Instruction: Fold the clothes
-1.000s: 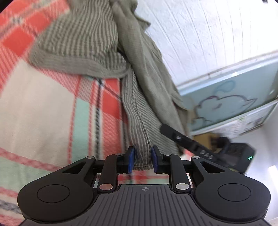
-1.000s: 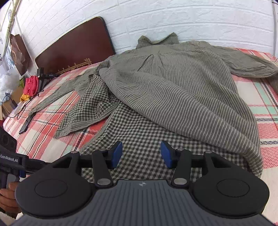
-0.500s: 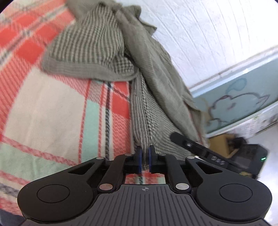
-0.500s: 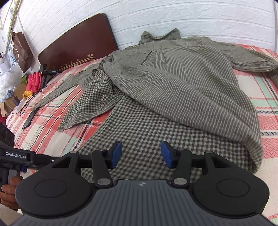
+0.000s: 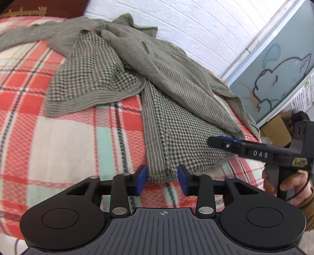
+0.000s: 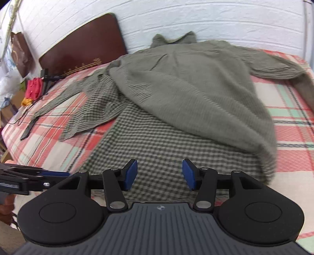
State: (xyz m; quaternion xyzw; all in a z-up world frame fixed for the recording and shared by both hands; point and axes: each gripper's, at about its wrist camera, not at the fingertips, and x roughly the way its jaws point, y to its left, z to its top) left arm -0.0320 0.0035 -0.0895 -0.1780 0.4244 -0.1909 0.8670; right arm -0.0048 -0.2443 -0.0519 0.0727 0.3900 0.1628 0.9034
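A grey-green shirt (image 5: 168, 82) with striped outside and checked inside lies spread on the plaid bed blanket (image 5: 58, 137). My left gripper (image 5: 162, 181) hovers at the shirt's near hem corner. Its jaws are opening, the hem edge lies loosely between the blue pads (image 5: 141, 181), and they do not press on it. My right gripper (image 6: 160, 174) stands open just above the checked lower part of the shirt (image 6: 186, 94), with nothing clamped. A hand (image 5: 288, 184) holds the right gripper (image 5: 225, 142) at the right of the left wrist view.
A brown headboard (image 6: 82, 49) and white brick wall (image 6: 215, 17) stand behind the bed. A red cloth (image 6: 34, 88) and a black strip with cable (image 6: 27, 131) lie at the bed's left edge. A light-blue panel (image 5: 274, 74) and cardboard box (image 5: 278, 127) stand past the right edge.
My left gripper shut on the shirt's hem corner, then opened again while it rose and rolled, so more of the shirt shows. The right gripper stayed open and nearly still.
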